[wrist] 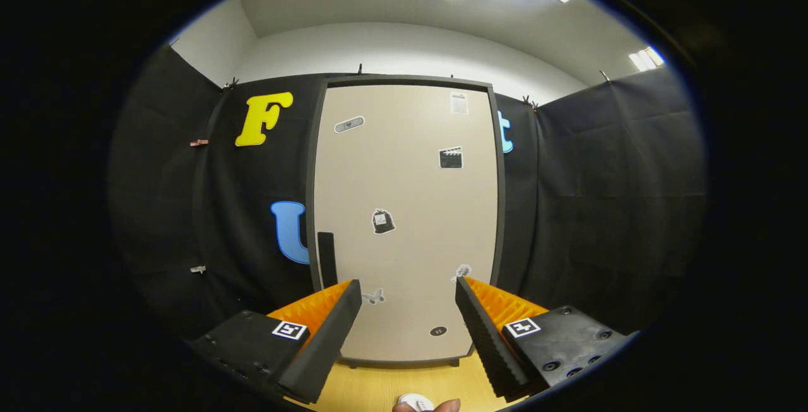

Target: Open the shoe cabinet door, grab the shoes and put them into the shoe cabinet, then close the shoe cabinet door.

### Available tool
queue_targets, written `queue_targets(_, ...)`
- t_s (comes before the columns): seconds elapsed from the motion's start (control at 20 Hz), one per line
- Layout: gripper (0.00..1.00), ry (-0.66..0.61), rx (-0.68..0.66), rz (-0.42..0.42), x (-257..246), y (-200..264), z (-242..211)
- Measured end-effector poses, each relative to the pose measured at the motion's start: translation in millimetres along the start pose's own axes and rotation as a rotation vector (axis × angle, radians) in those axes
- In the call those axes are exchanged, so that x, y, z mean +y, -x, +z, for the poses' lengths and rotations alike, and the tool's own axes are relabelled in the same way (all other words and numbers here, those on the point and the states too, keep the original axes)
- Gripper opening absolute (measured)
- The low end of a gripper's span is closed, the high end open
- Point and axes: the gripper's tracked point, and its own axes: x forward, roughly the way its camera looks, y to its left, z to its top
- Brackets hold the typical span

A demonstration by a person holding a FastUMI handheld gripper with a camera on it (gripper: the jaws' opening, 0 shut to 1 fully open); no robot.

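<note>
1. Facing the shoe cabinet (404, 223) head-on: tall, upright, standing on the wooden floor (379, 387) against the booth's black cloth wall.
2. Cabinet door (407, 166): beige, dark-framed, closed; small stickers scattered across it; dark handle (326, 259) at its lower left edge.
3. Gripper (408, 292): fingers spread wide apart, nothing between them, short of the door, apart from it.

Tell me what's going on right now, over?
Gripper open, holding nothing. Tall beige shoe cabinet door shut, straight ahead beyond the fingers; its dark vertical handle by the left finger. Nothing between.
</note>
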Motion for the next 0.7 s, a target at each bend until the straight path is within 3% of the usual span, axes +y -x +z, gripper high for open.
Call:
queue_targets(0.35, 0.98, -0.021, -0.004, 0.086, 77, -49, -5)
queue_targets(0.7, 0.98, -0.018, 0.019, 0.083, 121, -115, -35)
